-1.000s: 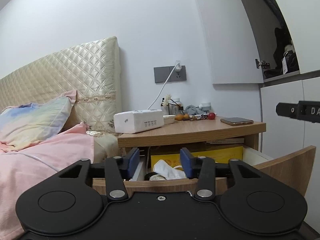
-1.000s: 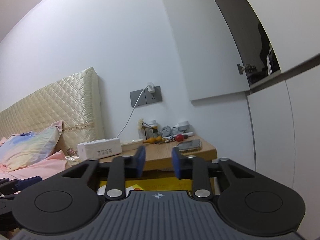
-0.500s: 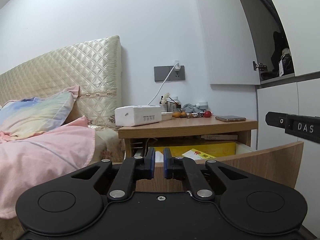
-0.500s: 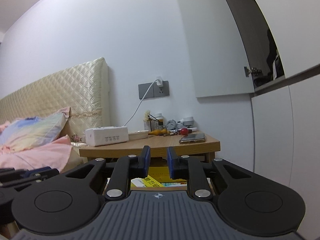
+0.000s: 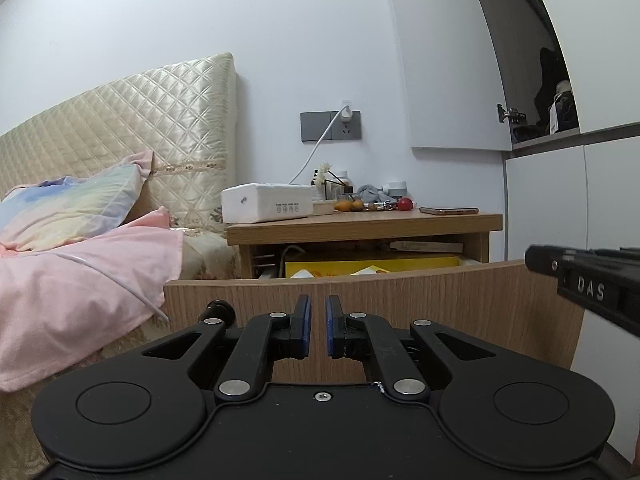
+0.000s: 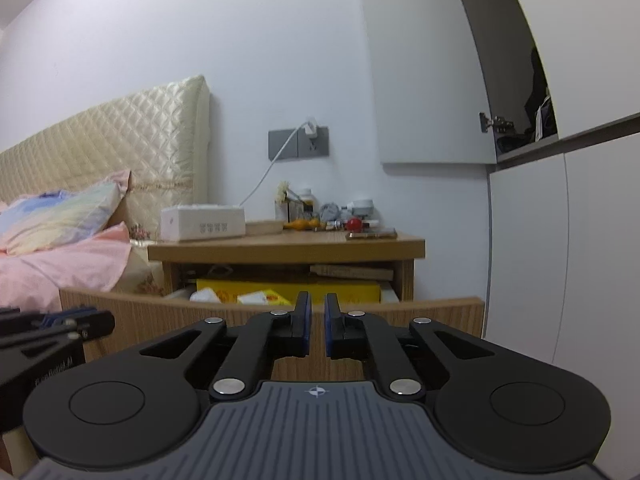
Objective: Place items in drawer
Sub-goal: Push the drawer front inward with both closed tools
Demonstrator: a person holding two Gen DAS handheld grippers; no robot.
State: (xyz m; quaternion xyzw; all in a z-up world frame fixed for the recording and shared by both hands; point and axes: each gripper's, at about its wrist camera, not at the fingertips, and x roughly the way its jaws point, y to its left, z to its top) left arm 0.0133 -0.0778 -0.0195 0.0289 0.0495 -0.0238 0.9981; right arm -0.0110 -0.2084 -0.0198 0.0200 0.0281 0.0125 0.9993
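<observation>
Left wrist view: your left black two-finger gripper [image 5: 316, 326] faces the pulled-out wooden drawer front [image 5: 440, 300].
Both grippers, including your right black two-finger gripper [image 6: 316, 326], are nearly closed and empty; push squarely, keeping the fingers below the rim.

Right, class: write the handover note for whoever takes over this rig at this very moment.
Left tongs: nearly shut, holding nothing, low in front of the drawer front.
Right tongs: the same, empty.
The drawer stands open under the nightstand; a yellow box and white packets lie inside.
Phone, tissue box and small clutter sit on top.
Left: what else goes in is unclear; then close the drawer.
</observation>
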